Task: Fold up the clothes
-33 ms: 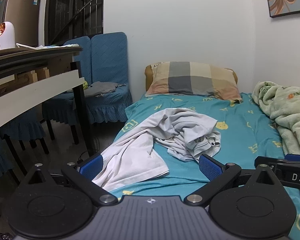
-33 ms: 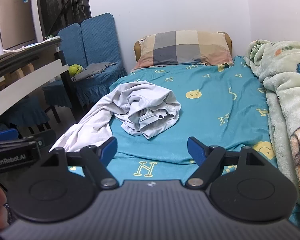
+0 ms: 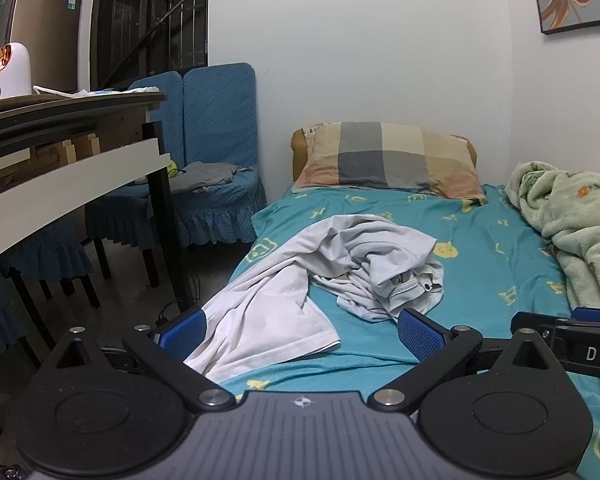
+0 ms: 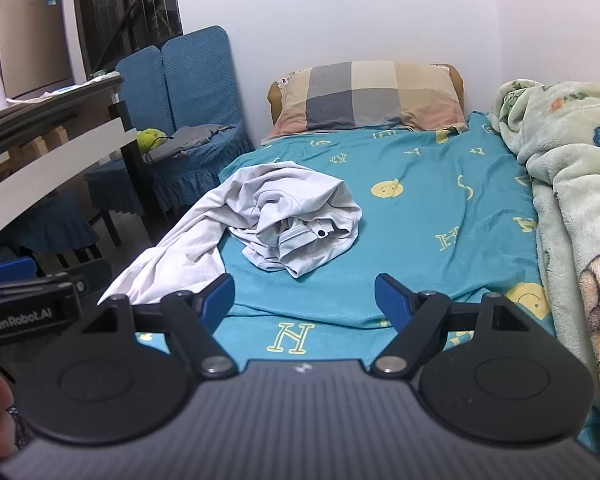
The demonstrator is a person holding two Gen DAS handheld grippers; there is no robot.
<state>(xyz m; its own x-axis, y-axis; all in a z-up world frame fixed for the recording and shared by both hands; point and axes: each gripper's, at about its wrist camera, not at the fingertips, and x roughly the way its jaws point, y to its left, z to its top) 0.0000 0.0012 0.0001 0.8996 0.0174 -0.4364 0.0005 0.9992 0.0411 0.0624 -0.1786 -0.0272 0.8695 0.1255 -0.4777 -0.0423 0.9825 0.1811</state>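
Crumpled matt cloth shirt lies on smooth cotton-like bedsheet; blanket looks plush fleece.

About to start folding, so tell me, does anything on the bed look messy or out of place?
Yes. The pale grey garment lies crumpled in a heap on the teal patterned sheet, one end trailing over the bed's left edge. The fleecy green blanket is bunched along the right side.

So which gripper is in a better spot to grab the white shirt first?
Probably the left gripper. It is open, with the white shirt's flat near end lying between its fingers. The right gripper, also open, faces bare blue sheet, with the shirt off to its left.
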